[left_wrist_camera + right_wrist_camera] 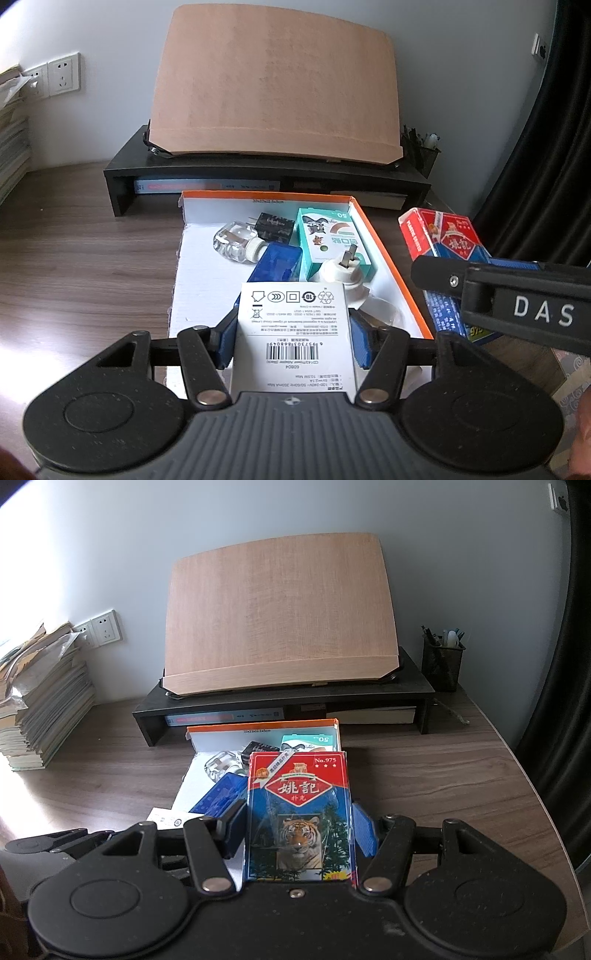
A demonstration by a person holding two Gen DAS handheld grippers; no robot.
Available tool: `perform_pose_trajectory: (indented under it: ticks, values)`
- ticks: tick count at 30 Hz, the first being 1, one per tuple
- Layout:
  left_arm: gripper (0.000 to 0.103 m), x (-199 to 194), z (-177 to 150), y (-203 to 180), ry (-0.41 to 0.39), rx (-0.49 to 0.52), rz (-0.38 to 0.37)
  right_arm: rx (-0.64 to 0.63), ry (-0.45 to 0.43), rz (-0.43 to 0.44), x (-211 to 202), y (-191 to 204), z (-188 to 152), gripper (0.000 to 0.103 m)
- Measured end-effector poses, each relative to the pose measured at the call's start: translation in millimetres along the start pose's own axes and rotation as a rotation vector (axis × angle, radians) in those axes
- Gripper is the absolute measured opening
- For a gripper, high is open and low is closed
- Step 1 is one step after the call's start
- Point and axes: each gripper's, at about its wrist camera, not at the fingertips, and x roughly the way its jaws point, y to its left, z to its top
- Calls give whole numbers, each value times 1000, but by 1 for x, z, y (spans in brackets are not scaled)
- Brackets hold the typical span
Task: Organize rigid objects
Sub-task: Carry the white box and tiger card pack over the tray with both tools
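My left claw point(293, 343) grips a white box point(293, 332); my right claw point(299, 829) grips a card pack point(299, 812). Bottle point(236, 242), plug point(341, 273) and blue case point(275, 266) crowd the tray point(391, 251) ahead.

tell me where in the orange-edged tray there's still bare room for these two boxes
Bare floor runs along the tray's left side, from the clear bottle toward the white box, and across the near end. The far right is crowded: black adapter, teal box, blue case, white plug.
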Motion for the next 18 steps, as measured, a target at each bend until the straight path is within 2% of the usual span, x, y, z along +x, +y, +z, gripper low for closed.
perform_pose_trajectory:
  ticks: [18]
  values:
    - [59,8,1,0,14,0,-2,0,22,8,9,-1,3,71]
